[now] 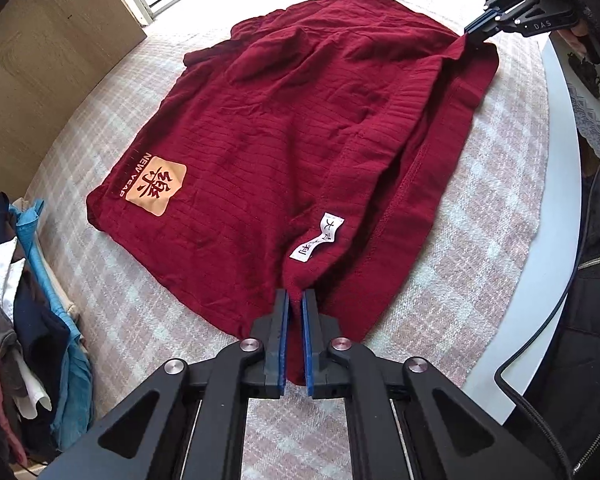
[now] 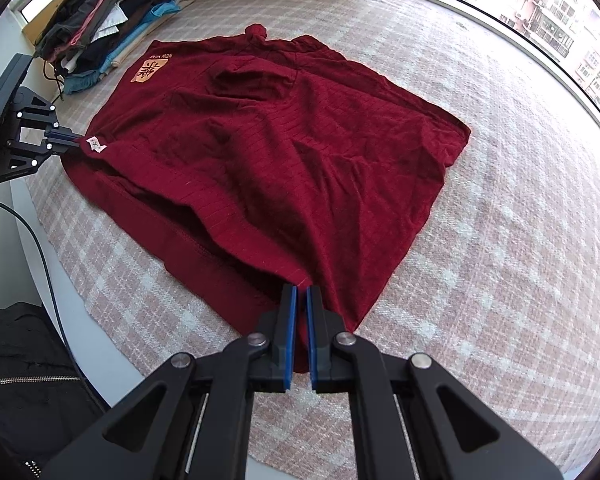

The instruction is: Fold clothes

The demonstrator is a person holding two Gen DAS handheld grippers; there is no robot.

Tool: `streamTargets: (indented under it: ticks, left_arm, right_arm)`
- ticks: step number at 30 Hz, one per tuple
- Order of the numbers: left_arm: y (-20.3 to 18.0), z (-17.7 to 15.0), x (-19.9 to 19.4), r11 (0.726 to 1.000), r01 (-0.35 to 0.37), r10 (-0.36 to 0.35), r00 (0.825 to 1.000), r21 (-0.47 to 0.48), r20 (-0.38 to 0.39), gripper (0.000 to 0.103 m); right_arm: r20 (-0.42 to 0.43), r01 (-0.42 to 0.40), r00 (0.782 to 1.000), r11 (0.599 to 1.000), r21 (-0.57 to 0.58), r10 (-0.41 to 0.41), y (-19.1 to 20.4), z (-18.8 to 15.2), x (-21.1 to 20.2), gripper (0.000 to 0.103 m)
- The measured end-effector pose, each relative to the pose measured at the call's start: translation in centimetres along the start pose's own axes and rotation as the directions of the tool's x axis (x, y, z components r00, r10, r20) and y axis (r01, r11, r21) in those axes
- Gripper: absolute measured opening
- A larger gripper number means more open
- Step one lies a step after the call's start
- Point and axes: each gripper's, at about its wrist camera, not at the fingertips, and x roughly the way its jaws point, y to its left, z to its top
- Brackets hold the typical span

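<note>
A dark red ribbed garment (image 1: 300, 120) with an orange patch (image 1: 156, 190) lies spread on the checked cloth; it also shows in the right wrist view (image 2: 284, 152). My left gripper (image 1: 295, 296) is shut on the garment's near edge beside a white label (image 1: 318, 242). My right gripper (image 2: 301, 292) is shut on another corner of the same edge. Each gripper shows in the other's view: the right one at top right (image 1: 474, 32), the left one at far left (image 2: 74, 140). The held edge is lifted slightly, folded over the lower layer.
A pile of folded clothes (image 1: 24, 300) sits at the left table edge, also seen in the right wrist view (image 2: 108, 20). The checked cloth (image 2: 500, 240) covers a white table (image 1: 560, 160). A black jacket (image 2: 20, 380) and cable (image 1: 540, 340) lie nearby. Windows run along the far side.
</note>
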Motion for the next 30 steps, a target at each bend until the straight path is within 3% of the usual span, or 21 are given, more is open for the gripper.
streamTargets:
  ticks: [9,11,12,15,17,21,23,25,30]
  left_arm:
    - [0.9,-1.6,-2.4,0.999,0.039,-0.038,0.999,-0.009,0.038,0.001]
    - [1.0,-2.0,-2.1,0.999,0.044,-0.043,0.999,-0.020,0.027,0.001]
    - [0.9,-2.1,-1.9,0.999,0.048,-0.048,0.999,-0.026,0.019,0.001]
    - [0.1,-1.7,-1.4,0.998,0.064,-0.064,0.998,-0.022,0.004,0.001]
    - [0.0,-1.3,-0.6,0.998,0.067,-0.067,0.998,0.000,0.004,0.001]
    - [0.4,-1.1,-0.2,0.998,0.070,-0.070,0.998,-0.003,-0.004,0.001]
    - [0.9,-1.1,-0.2,0.997,0.071,-0.071,0.997,-0.010,-0.002,0.001]
    - [1.1,-1.0,-0.3,0.997,0.074,-0.074,0.997,-0.010,0.000,0.001]
    - [1.1,-0.9,-0.5,0.996,0.084,-0.084,0.996,-0.001,0.008,0.002]
  right_arm:
    - [0.019,0.009,1.000,1.000,0.016,-0.009,-0.5,-0.9,-2.0,0.005]
    - [0.034,-0.029,0.999,1.000,0.003,0.028,-0.3,-1.0,-2.2,0.006]
    - [0.036,-0.043,0.998,0.999,-0.012,0.044,0.0,-1.0,-2.1,0.008]
    - [0.018,-0.019,1.000,0.996,-0.092,0.021,1.8,-1.1,-1.1,0.029]
    - [0.007,-0.002,1.000,0.989,-0.145,0.003,3.0,-1.2,-0.4,0.032]
    - [-0.008,0.092,0.995,0.977,-0.194,-0.096,3.5,-0.8,1.3,0.032]
    - [-0.031,0.076,0.996,0.979,-0.188,-0.084,3.1,-0.7,1.9,0.031]
    - [-0.042,0.068,0.996,0.982,-0.177,-0.076,2.7,-0.6,2.0,0.009]
    - [-0.049,0.019,0.998,0.987,-0.160,-0.027,2.0,-0.3,0.4,0.006]
